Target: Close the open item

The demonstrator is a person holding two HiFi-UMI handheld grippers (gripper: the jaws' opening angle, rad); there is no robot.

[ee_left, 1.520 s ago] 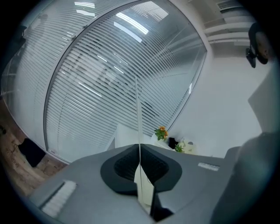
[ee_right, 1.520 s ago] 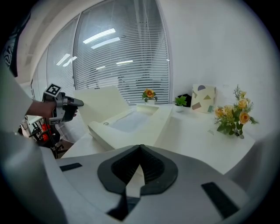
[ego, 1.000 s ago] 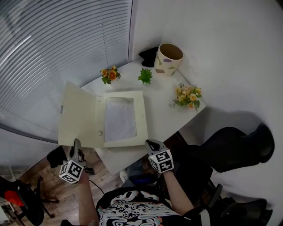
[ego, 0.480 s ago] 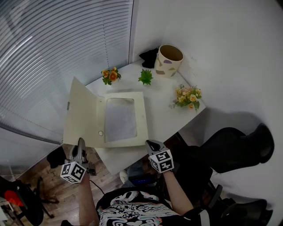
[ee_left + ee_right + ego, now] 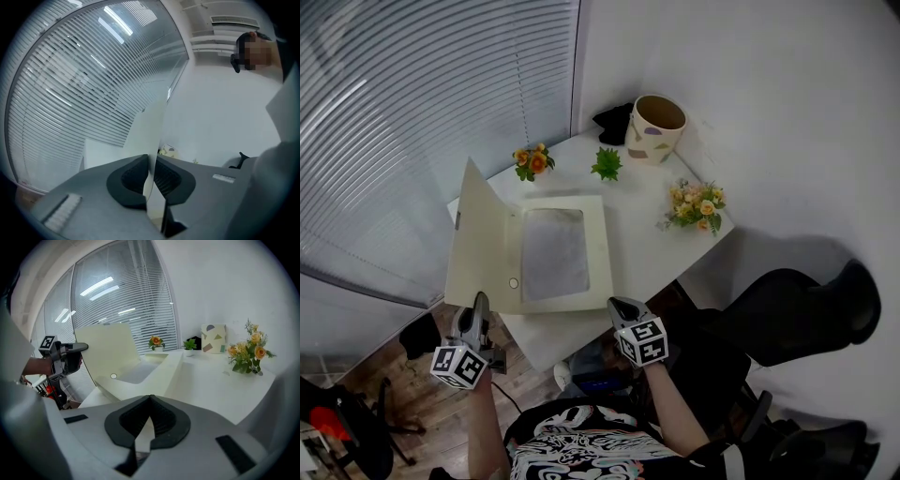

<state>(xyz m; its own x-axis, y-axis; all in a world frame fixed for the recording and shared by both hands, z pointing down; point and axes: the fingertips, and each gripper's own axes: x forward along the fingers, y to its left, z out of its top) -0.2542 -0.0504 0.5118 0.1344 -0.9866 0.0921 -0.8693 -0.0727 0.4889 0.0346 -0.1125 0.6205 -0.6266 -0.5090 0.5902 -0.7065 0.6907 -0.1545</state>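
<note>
Pinching the near lower corner of the cover (image 5: 478, 246) of the cream folder (image 5: 602, 255) between the pads of the left gripper (image 5: 479, 300), with the thin board running edge-on between the two pads and touching both. Having just been easing those jaws apart by a hair, while gripping the board all the same. Holding the cover tilted up on its hinge along the folder's left side, leaning out to the left of the folder's base. Lying open and flat on the white table (image 5: 649, 199), showing a pale grey sheet (image 5: 553, 253) inside the cream frame and a small round snap (image 5: 514, 282) near the folder's front left corner. Parking the right gripper (image 5: 620, 306) just in front of the folder's front right corner, jaws brought together at the tips with nothing caught between them, angled down toward the folder. Sharing the table with an orange flower sprig (image 5: 532, 159) and a small green plant (image 5: 607, 162) just behind the folder, a cream pot (image 5: 658, 127) with coloured patches farther behind it, and a yellow and orange bouquet (image 5: 697, 206) off to the folder's right. Facing slatted blinds (image 5: 412, 112) on the folder's left.
</note>
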